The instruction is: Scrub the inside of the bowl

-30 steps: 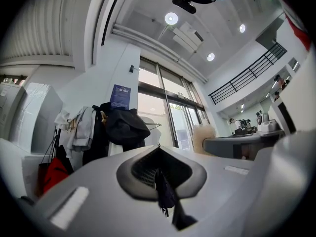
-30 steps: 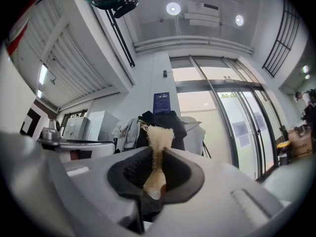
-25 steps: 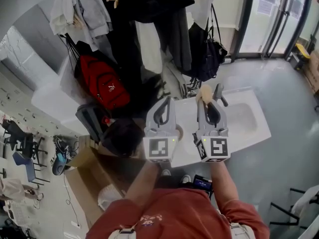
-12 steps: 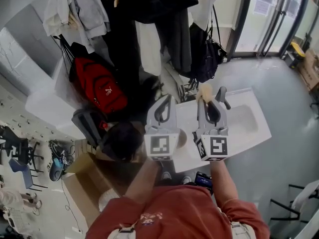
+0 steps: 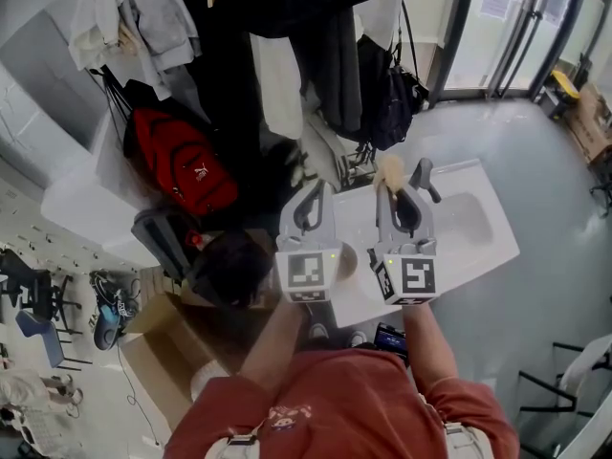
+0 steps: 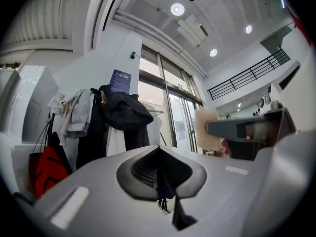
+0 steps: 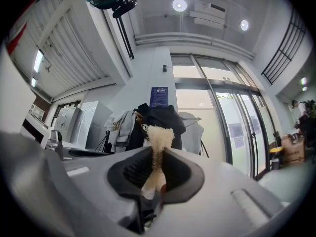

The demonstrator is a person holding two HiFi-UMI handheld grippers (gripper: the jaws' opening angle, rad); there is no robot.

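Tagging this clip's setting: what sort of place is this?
Probably a shared workspace or lab hall rather than a home kitchen: a rack of hanging jackets, tall glass doors and a freestanding white sink counter.

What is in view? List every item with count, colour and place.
Sink: one, white, beneath the grippers.
Faucet: one, grey, at the sink's far edge.
Backpack: one, red, left of the sink.
Hanging clothes: several, dark and pale, beyond the sink.
Bag: one, black, hanging beside the clothes.
Cardboard box: one, brown, lower left floor.
Scrubber: one, beige, clamped in the right gripper.
Left gripper: one, grey, shut.
Right gripper: one, grey, shut on the scrubber.
Shirt: one, red, bottom.
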